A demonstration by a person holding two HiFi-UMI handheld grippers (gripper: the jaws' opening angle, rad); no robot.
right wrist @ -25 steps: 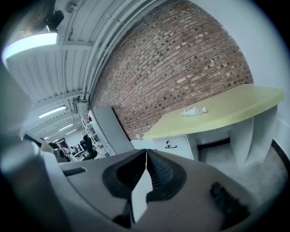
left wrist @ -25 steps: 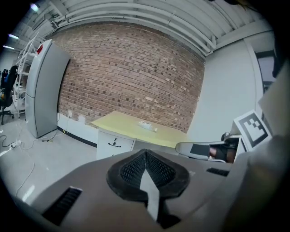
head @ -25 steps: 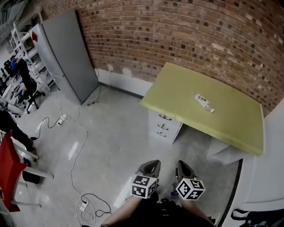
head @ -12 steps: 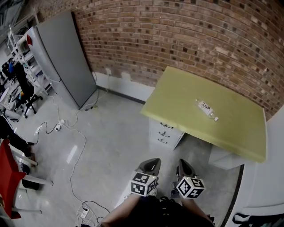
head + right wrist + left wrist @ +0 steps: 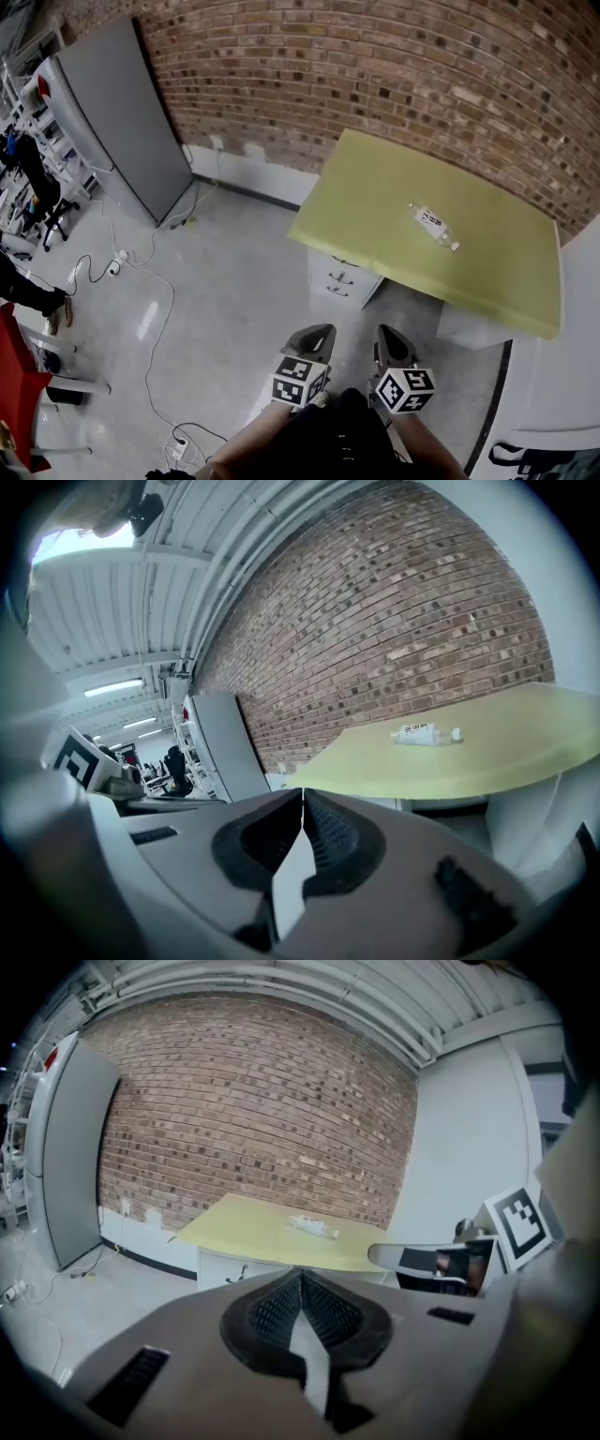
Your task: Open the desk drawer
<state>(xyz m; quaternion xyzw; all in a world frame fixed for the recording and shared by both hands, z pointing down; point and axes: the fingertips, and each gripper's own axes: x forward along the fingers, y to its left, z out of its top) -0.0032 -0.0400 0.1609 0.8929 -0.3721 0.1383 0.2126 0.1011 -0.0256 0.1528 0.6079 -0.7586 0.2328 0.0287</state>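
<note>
In the head view, the left gripper and right gripper sit side by side at 6 o'clock. The desk drawer stack, white with three dark handles, stands near them at 12 o'clock, tucked under the left end of the yellow-green desk. A small bottle lies on its side on the desktop at 1 o'clock. Loose cables trail over the floor at 9 o'clock, a possible snag for feet. The left gripper view shows its ribbed pads pressed together on nothing, with the drawers straight ahead; jaws this tight would bump a handle rather than take it. The right gripper view shows the same closed, empty pads. A hard tug on a drawer could set the bottle rolling. The bottle's label carries dark print too small to read; the marker cubes bear only black-and-white squares.
</note>
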